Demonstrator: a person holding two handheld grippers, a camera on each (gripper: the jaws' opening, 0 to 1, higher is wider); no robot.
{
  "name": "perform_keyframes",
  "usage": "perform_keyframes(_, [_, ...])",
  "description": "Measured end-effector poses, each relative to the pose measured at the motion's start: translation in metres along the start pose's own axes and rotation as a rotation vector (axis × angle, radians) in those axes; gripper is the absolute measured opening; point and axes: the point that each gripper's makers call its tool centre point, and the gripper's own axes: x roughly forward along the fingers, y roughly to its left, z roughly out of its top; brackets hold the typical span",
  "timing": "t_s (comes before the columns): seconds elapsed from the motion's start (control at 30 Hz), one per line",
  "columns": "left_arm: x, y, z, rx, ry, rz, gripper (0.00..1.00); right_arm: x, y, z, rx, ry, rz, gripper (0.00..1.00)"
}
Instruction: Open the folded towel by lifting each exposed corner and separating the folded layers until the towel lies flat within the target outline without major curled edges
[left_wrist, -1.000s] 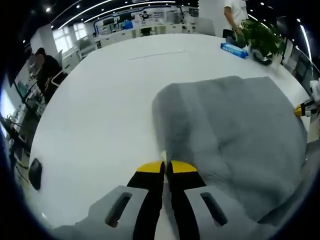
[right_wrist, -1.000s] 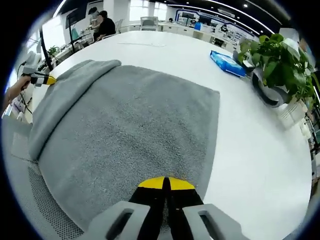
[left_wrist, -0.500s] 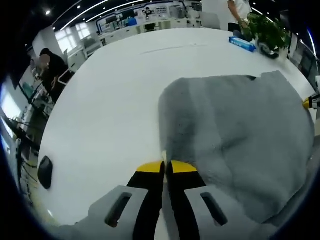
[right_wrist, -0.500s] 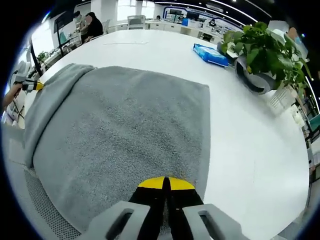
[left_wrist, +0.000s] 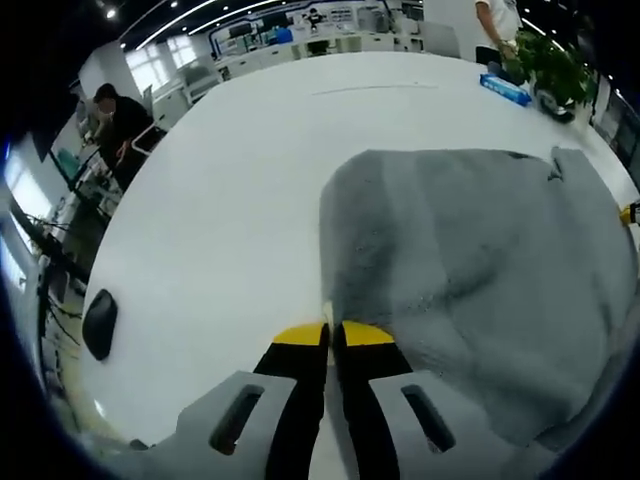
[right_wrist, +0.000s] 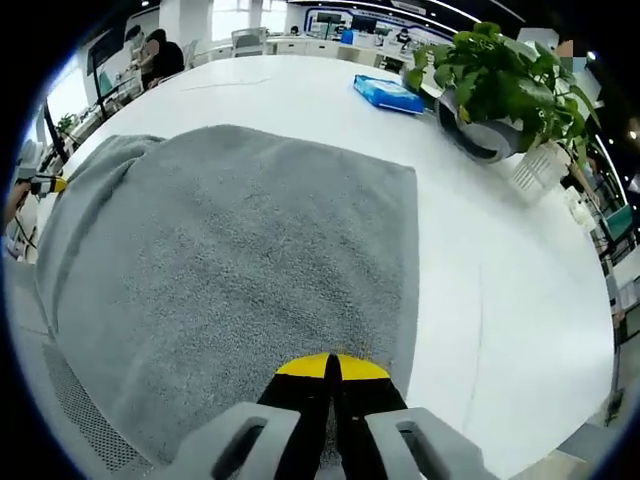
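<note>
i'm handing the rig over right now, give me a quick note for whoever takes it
Left gripper: shut on the grey towel at its near edge.
Right gripper: shut on the towel near its other near corner.
Towel lies spread on the white table; one side edge looks rolled in the right gripper view, and its surface looks rumpled in the left gripper view.
Done: layers mostly opened.
Left: flatten that edge, smooth wrinkles, release. No outline can be made out.

white table (right_wrist: 500, 300), grey towel (right_wrist: 240, 270) spread on it, blue pack (right_wrist: 388, 94), potted plant (right_wrist: 490, 90) nr far edge
</note>
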Motion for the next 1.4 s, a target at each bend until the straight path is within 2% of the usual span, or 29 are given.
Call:
perform_keyframes(0.17, [0.001,0.003,-0.004,-0.037,0.004,-0.005,0.04,0.000,-0.012,-0.005,0.020,0.007,-0.016,0.00])
perform_keyframes(0.2, [0.000,0.003,-0.004,-0.043,0.005,-0.004,0.04,-0.001,-0.015,-0.007,0.050,0.009,-0.020,0.00])
perform_keyframes(0.3, [0.001,0.001,-0.004,-0.022,0.002,0.002,0.04,-0.002,-0.015,-0.008,0.098,-0.014,-0.011,0.00])
perform_keyframes(0.5, [-0.001,0.001,-0.002,0.016,-0.022,-0.014,0.07,-0.002,-0.013,-0.007,0.101,-0.033,0.001,0.00])
perform_keyframes(0.53, [-0.006,-0.001,0.004,0.024,-0.049,-0.019,0.08,-0.005,-0.005,-0.002,0.165,-0.064,0.050,0.01])
perform_keyframes(0.57, [-0.010,-0.004,0.015,0.041,-0.100,-0.030,0.09,-0.009,0.001,0.011,0.180,-0.137,0.090,0.08])
perform_keyframes(0.6, [-0.017,-0.011,0.029,0.065,-0.167,-0.048,0.12,-0.013,0.008,0.023,0.167,-0.200,0.120,0.13])
perform_keyframes(0.67, [-0.022,-0.022,0.045,0.103,-0.226,-0.080,0.22,-0.019,0.020,0.040,0.133,-0.282,0.161,0.25])
perform_keyframes(0.7, [-0.021,-0.032,0.053,0.150,-0.250,-0.110,0.25,-0.021,0.033,0.045,0.061,-0.284,0.180,0.29])
perform_keyframes(0.77, [-0.014,-0.037,0.060,0.165,-0.236,-0.100,0.27,-0.020,0.050,0.050,0.006,-0.257,0.191,0.33])
perform_keyframes(0.8, [-0.008,-0.039,0.064,0.169,-0.232,-0.103,0.26,-0.019,0.062,0.055,-0.005,-0.264,0.213,0.33])
perform_keyframes(0.83, [0.000,-0.043,0.067,0.163,-0.224,-0.116,0.25,-0.015,0.060,0.059,0.009,-0.267,0.221,0.33])
perform_keyframes(0.9, [0.012,-0.058,0.065,0.145,-0.178,-0.168,0.23,-0.011,0.074,0.064,0.023,-0.274,0.268,0.36])
perform_keyframes(0.97, [0.021,-0.063,0.063,0.163,-0.155,-0.163,0.22,-0.006,0.083,0.063,0.011,-0.255,0.280,0.39])
perform_keyframes(1.17, [0.039,-0.065,0.054,0.163,-0.122,-0.143,0.25,0.011,0.089,0.053,-0.021,-0.188,0.270,0.49])
perform_keyframes(1.2, [0.038,-0.063,0.059,0.136,-0.148,-0.139,0.25,0.011,0.088,0.052,-0.033,-0.189,0.260,0.49])
perform_keyframes(1.4, [0.046,-0.055,0.069,0.106,-0.188,-0.139,0.32,0.018,0.080,0.059,-0.087,-0.196,0.218,0.45])
